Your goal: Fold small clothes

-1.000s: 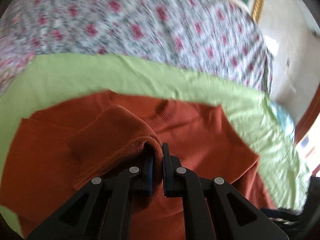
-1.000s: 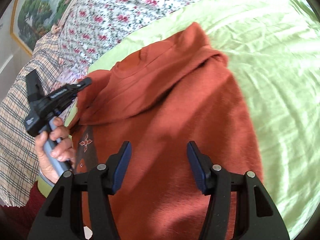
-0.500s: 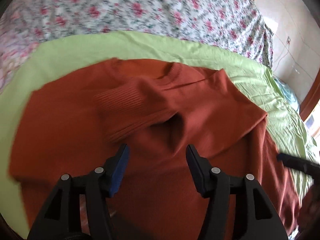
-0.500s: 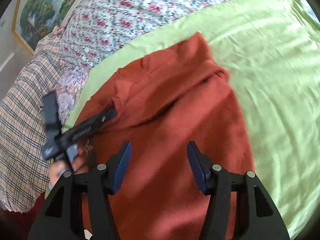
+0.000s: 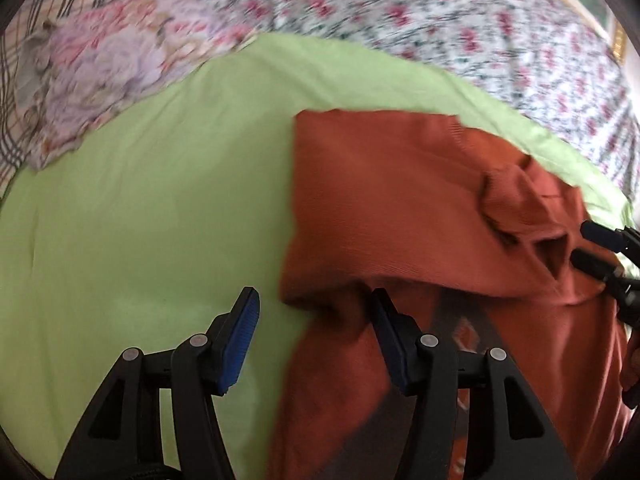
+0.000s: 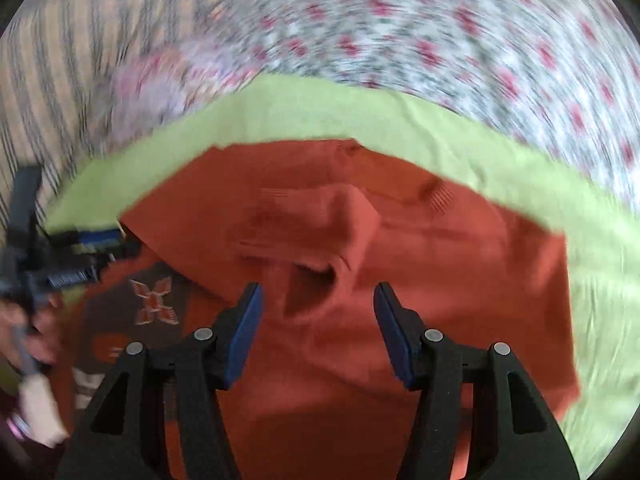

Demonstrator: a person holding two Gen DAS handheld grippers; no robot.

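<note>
A small rust-orange knit sweater (image 5: 384, 192) lies on a light green sheet (image 5: 140, 208), both sleeves folded in over its body. In the right wrist view the sweater (image 6: 420, 248) fills the middle, with a brown patterned patch (image 6: 152, 304) at its lower left. My left gripper (image 5: 314, 318) is open and empty, low over the sweater's left edge. My right gripper (image 6: 318, 312) is open and empty above the folded sleeve cuff (image 6: 320, 280). The right gripper's fingers (image 5: 604, 248) show at the right edge of the left wrist view. The left gripper (image 6: 72, 256) shows at the left in the right wrist view.
The green sheet lies on a bed with a floral cover (image 5: 480, 40). A pink floral cloth (image 5: 104, 72) and a plaid cloth (image 5: 16, 92) lie at the far left. A gold picture frame (image 5: 618, 36) is at the top right.
My left gripper let go of the sleeve, opened, and swung left to the sweater's left edge. My right gripper moved up toward the folded sleeves. Both views are motion-blurred now.
</note>
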